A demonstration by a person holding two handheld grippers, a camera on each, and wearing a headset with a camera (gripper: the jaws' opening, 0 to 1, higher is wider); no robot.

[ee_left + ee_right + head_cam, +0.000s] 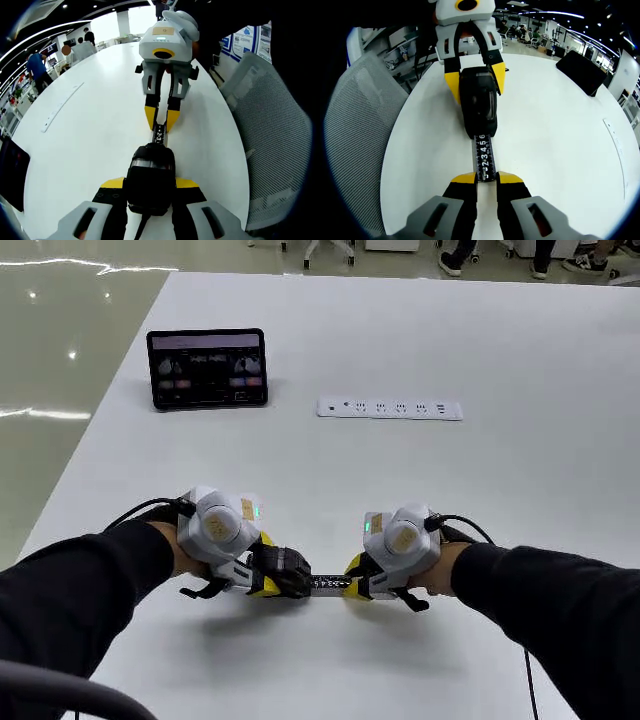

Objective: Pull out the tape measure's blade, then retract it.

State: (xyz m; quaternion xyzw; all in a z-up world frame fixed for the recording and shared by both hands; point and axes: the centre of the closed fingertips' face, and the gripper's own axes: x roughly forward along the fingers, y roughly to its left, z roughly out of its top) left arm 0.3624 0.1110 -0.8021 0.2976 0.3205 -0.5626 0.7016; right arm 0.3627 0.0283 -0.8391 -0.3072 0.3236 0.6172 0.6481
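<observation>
Tape measure (479, 102) blade (484, 159): numerals 2 3 4 5 6. Tablet (207, 367) screen text too small.

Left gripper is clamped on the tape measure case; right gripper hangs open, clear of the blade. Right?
Not quite: the right gripper is shut on the blade, as the right gripper view shows. The left gripper does clamp the case.

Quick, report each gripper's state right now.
Left gripper: shut on the black boxy tape measure case.
Right gripper: shut on the end of the black numbered blade pulled from it.
</observation>
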